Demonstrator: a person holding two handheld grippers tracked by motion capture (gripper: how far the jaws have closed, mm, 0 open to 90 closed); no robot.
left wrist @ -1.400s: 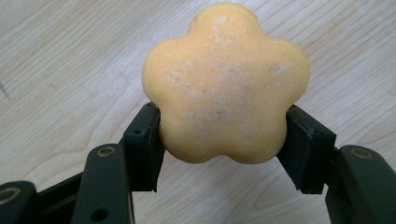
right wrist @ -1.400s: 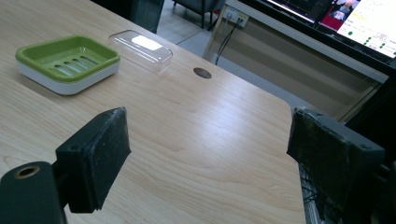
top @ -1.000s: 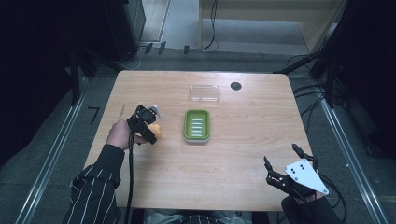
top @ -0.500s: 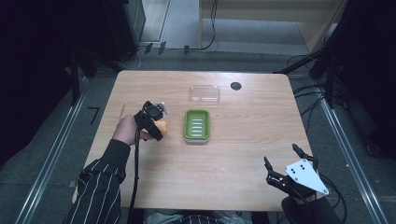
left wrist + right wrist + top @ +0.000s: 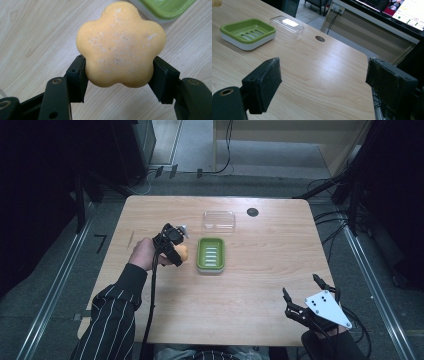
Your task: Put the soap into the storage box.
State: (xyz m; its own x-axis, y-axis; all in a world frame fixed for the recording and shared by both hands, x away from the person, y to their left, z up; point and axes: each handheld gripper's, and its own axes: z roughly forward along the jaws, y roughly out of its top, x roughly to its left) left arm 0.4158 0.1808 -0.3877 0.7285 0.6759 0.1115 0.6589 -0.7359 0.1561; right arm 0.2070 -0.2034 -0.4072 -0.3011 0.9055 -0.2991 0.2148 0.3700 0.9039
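1. Orange and flower-shaped, the soap point(image 5: 121, 46) sits clamped between the jaws of the left hand-held gripper point(image 5: 120, 75), which press on two opposite lobes low on its body.
2. Its face looks matte with a pale powdery bloom, so it should be stiff and fairly light, probably slick if wet; the scalloped notches between the lobes give the pads a seat, and a grip across the widest part seems the safest hold.
3. Seen from the high view, the soap point(image 5: 182, 252) is held just above the surface, at about 9 o'clock from the green soap dish point(image 5: 210, 255) and just beside it.
4. A slotted tray lines the dish, which looks like the likely resting place.
5. At 12 o'clock from the dish lies a clear lid point(image 5: 219, 220), near it but apart.
6. Farther out, at roughly 4 o'clock near the wooden surface point(image 5: 260, 290) edge, the right hand-held gripper point(image 5: 310, 295) waits with jaws spread wide, holding nothing.
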